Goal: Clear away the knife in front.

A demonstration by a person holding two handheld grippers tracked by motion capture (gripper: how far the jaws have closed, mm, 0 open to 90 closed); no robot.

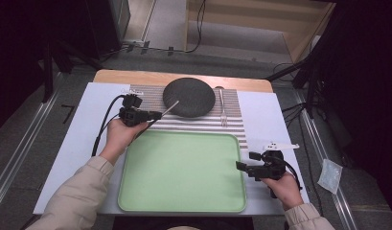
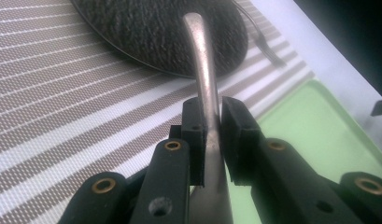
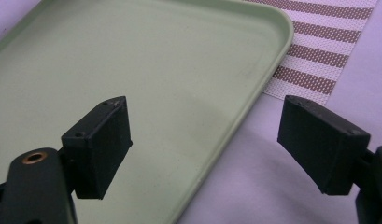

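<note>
Fingers [image 2: 194, 135] of my left gripper [image 2: 208, 123] pinched a metal utensil handle [image 2: 201, 60] above the dark plate [image 1: 189, 97], my right gripper [image 3: 216, 144] gaped empty, and I judged the narrow hold could slip.

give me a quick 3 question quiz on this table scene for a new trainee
1. True or false: the left gripper is shut on a metal utensil handle.
2. Which thing lies on the striped mat to the right of the dark round plate? A) a fork B) a cup C) a sponge
3. Fill in: the right gripper hovers with its jaws ____ over the right edge of the green tray.

Key
1. True; the jaws clamp the handle, whose end points at the plate.
2. A, the fork.
3. Open; nothing sits between them.
</note>
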